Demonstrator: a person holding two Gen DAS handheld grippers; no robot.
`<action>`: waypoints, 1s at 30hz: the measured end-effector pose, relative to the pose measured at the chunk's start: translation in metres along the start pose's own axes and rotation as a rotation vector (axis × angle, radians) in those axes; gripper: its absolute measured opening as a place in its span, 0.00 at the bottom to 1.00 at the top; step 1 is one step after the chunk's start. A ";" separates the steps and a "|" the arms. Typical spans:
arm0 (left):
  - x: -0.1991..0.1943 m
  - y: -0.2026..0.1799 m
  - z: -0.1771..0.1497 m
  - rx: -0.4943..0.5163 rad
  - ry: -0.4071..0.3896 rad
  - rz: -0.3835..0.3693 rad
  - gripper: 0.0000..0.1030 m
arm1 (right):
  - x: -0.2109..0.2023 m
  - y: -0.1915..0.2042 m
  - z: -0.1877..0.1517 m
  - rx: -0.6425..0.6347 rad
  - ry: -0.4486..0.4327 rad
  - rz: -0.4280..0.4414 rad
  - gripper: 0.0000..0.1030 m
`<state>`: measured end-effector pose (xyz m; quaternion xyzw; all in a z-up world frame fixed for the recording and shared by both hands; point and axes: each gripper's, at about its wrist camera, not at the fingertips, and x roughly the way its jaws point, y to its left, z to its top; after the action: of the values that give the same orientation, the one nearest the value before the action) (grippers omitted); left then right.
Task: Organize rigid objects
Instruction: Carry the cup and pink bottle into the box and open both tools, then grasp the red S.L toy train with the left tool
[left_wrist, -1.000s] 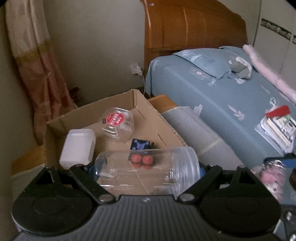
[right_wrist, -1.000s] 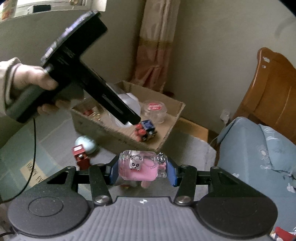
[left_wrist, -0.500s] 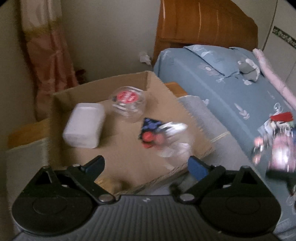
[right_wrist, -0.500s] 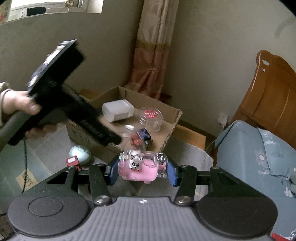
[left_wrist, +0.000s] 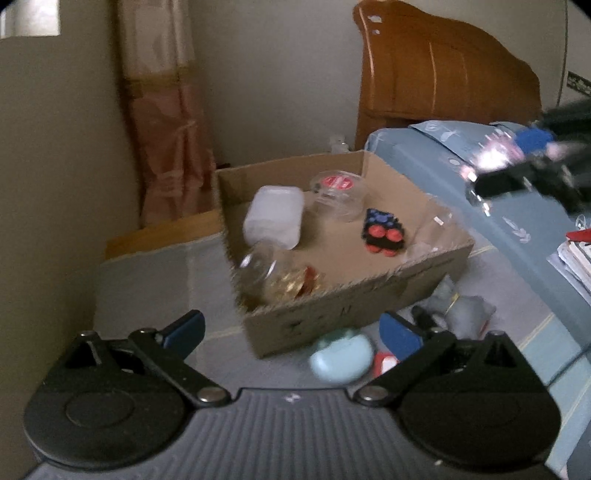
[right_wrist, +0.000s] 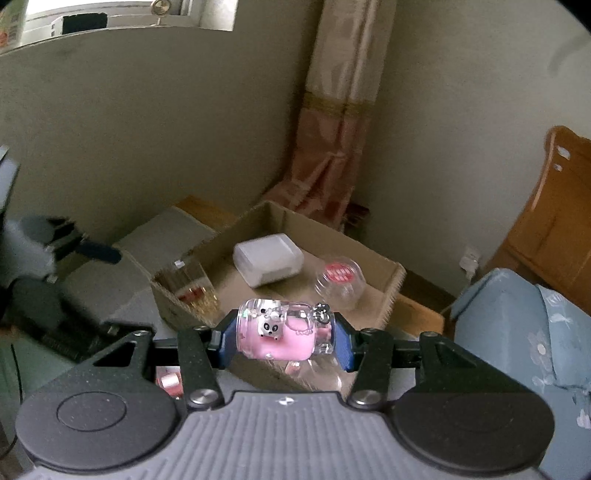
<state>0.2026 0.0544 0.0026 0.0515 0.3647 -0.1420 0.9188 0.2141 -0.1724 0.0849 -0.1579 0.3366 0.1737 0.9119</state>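
Bedroom with a blue bed (left_wrist: 436, 162) at three o'clock; cardboard box (left_wrist: 354, 306) centre, red jar label unreadable. Left gripper (left_wrist: 291, 332) jaws spread, empty; right gripper (right_wrist: 283, 341) jaws clamp a pink jar (right_wrist: 284, 334).

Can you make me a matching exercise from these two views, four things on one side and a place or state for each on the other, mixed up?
Things:
1. pink jar
2. white box
3. left gripper
4. light blue round object

Places or states:
A. open, holding nothing
B. on the floor outside the cardboard box
C. clamped in the right gripper
D. lying inside the cardboard box

Pairs: 1-C, 2-D, 3-A, 4-B
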 end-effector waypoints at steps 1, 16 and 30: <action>-0.002 0.003 -0.003 -0.007 0.001 0.003 0.97 | 0.005 0.002 0.005 -0.004 0.001 0.008 0.54; -0.012 0.030 -0.030 -0.063 -0.033 0.049 0.97 | 0.094 0.031 0.066 -0.024 0.065 0.060 0.67; -0.013 0.027 -0.035 -0.058 -0.020 0.072 0.99 | 0.066 0.034 0.041 0.051 0.060 0.050 1.00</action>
<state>0.1785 0.0897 -0.0147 0.0363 0.3572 -0.0989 0.9281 0.2699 -0.1114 0.0644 -0.1313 0.3722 0.1829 0.9004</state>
